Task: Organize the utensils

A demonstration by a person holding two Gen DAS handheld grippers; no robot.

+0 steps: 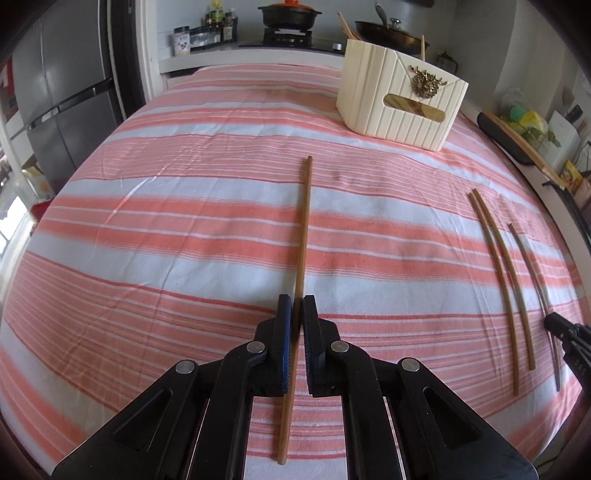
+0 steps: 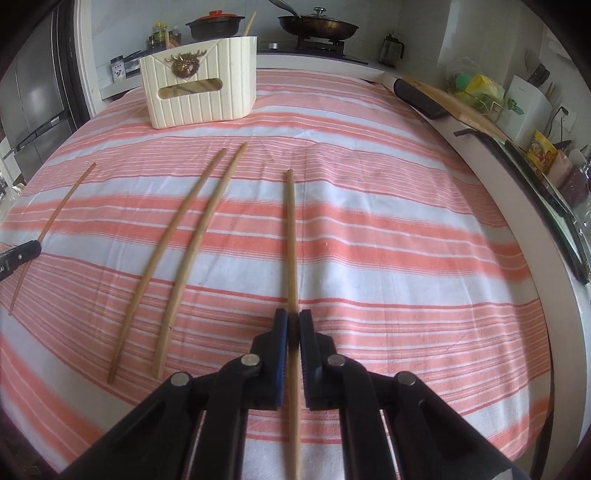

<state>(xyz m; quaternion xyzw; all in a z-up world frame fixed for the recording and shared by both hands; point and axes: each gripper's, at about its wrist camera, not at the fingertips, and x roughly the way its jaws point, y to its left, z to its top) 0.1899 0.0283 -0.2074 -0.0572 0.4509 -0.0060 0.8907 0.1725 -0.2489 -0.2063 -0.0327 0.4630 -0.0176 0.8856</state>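
My left gripper [image 1: 297, 300] is shut on a brown wooden chopstick [image 1: 305, 229] that points away from me over the striped cloth. My right gripper [image 2: 293, 318] is shut on a paler chopstick [image 2: 291, 229] that also points away. Whether either stick is lifted off the cloth I cannot tell. Two more chopsticks [image 2: 159, 254] lie side by side between the grippers, at the right [image 1: 495, 251] in the left wrist view. A cream ribbed holder [image 1: 402, 107] with a brass ornament stands at the far end [image 2: 199, 92], with a few sticks poking out of it.
The pink and white striped cloth [image 2: 388, 229] covers the whole table. A stove with a black pot [image 1: 290, 16] and a frying pan [image 2: 317, 24] is behind it. A fridge [image 1: 62, 88] stands at the left. A counter with a wooden board [image 2: 458, 107] and packets runs along the right.
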